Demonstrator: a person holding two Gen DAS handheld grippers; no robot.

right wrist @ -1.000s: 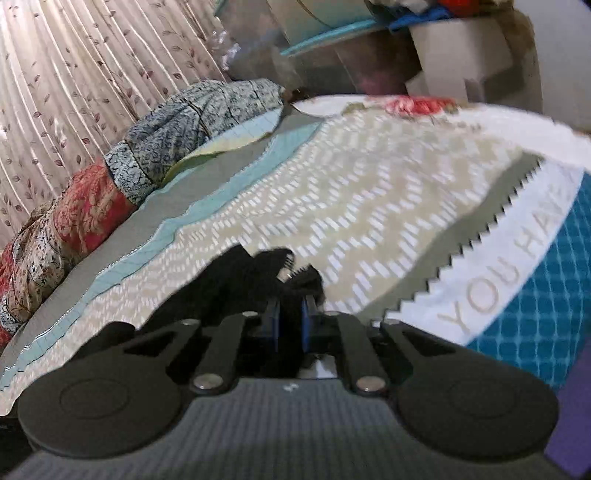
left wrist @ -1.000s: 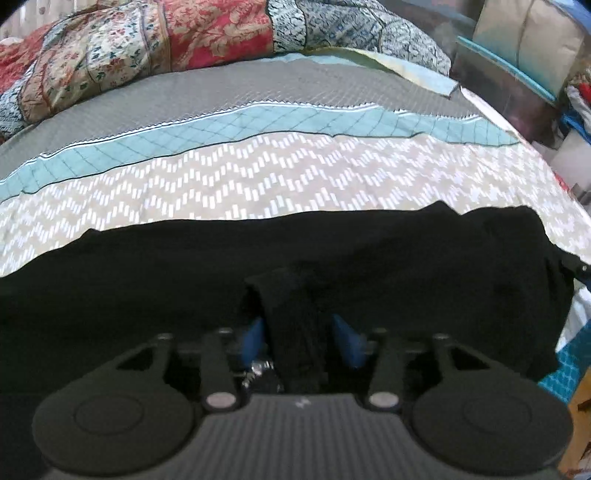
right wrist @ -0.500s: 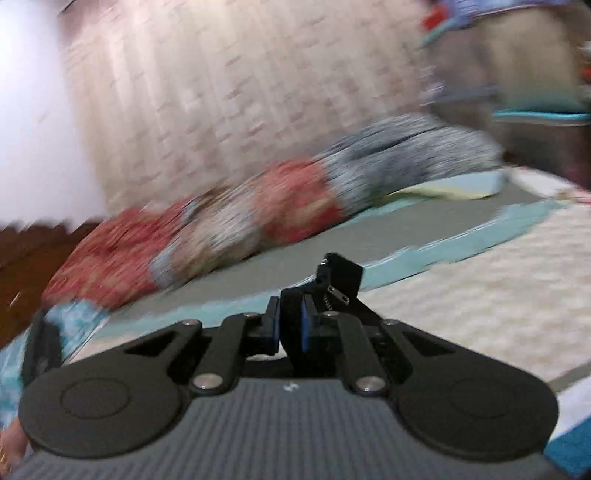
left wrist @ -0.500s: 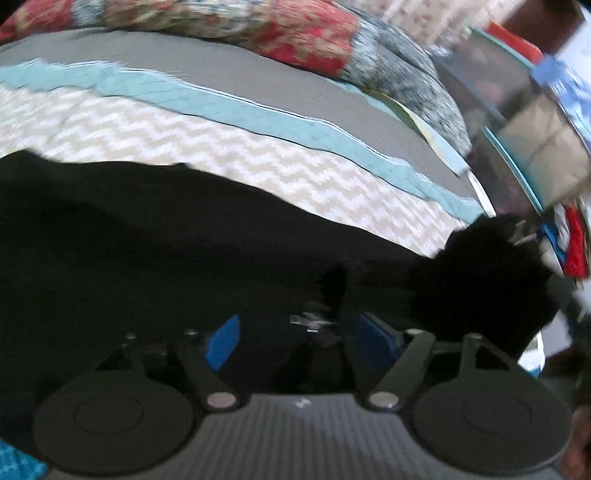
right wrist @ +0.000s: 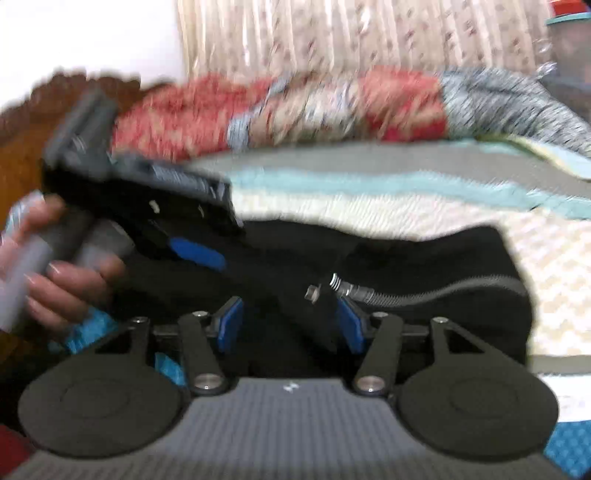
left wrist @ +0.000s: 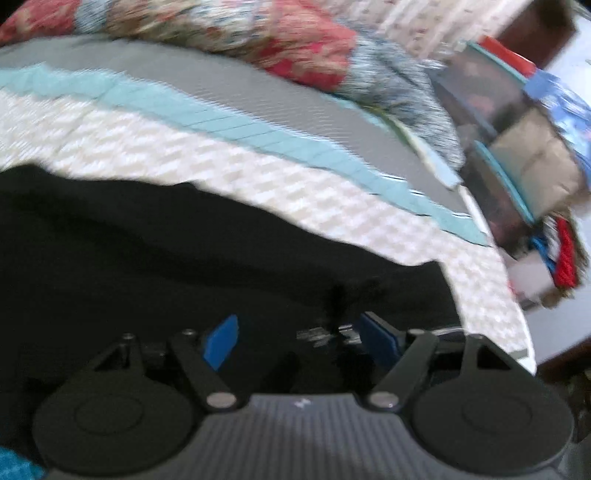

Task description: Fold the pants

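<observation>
Opening right tool (right wrist: 288,325) and spread-wide left tool (left wrist: 299,341) over black pants (right wrist: 406,258), neither gripping; no legible writing.

Bed under a patterned bedspread (left wrist: 258,177): grey band, then a pale blue strip (left wrist: 229,125), then beige-and-white zigzag. Along the far edge, a rolled quilt (left wrist: 295,48) in red floral and blue-grey patches, lying on the grey band. Behind it, a pleated curtain (right wrist: 351,37) with small leaf print, beside a white wall (right wrist: 92,33). Carved dark wooden headboard (right wrist: 26,122) at the left in the right wrist view. Beyond the bed's end, blurred stacked storage boxes (left wrist: 517,155) and red and blue cloth (left wrist: 561,251) hanging below them
</observation>
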